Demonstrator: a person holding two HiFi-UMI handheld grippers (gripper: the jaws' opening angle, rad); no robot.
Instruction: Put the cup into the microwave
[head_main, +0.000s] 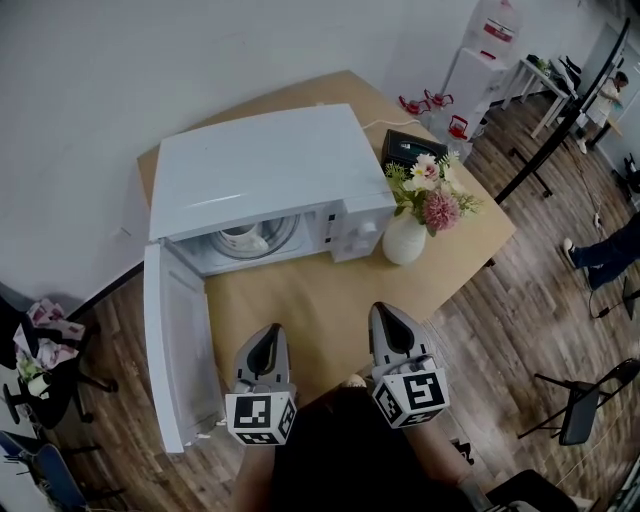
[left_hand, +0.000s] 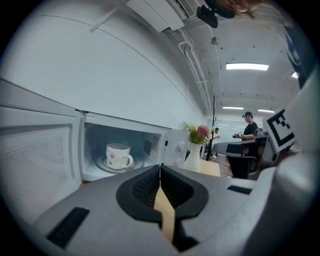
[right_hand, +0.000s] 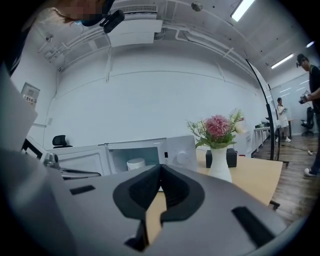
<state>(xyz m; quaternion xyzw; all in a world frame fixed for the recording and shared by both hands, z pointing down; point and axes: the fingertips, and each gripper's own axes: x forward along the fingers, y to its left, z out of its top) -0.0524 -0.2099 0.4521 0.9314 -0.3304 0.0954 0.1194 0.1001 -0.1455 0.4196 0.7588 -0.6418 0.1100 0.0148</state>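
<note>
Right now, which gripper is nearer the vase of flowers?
Right. The right gripper sits just in front of the vase, toward the person; the left gripper is farther off, nearer the open microwave door.

1. This is an open office or lab workroom rather than a home: the ceiling carries bare pipes (left_hand: 195, 70), long strip lights (left_hand: 246, 66) and a boxed air unit (right_hand: 132, 32).
2. A plain white wall (head_main: 90, 90) and a wood-plank floor (head_main: 540, 300) run through one big room, with white desks (head_main: 545, 85) in the far corner.
3. A person (left_hand: 248, 127) stands further down the room (others beyond are too small to make out).
4. A folding chair (head_main: 580, 410) stands loose on the floor.
5. The only kitchen touch is a microwave (head_main: 270, 165) and a vase of flowers (head_main: 405, 240) on one light wooden tabletop (head_main: 300, 300).
</note>
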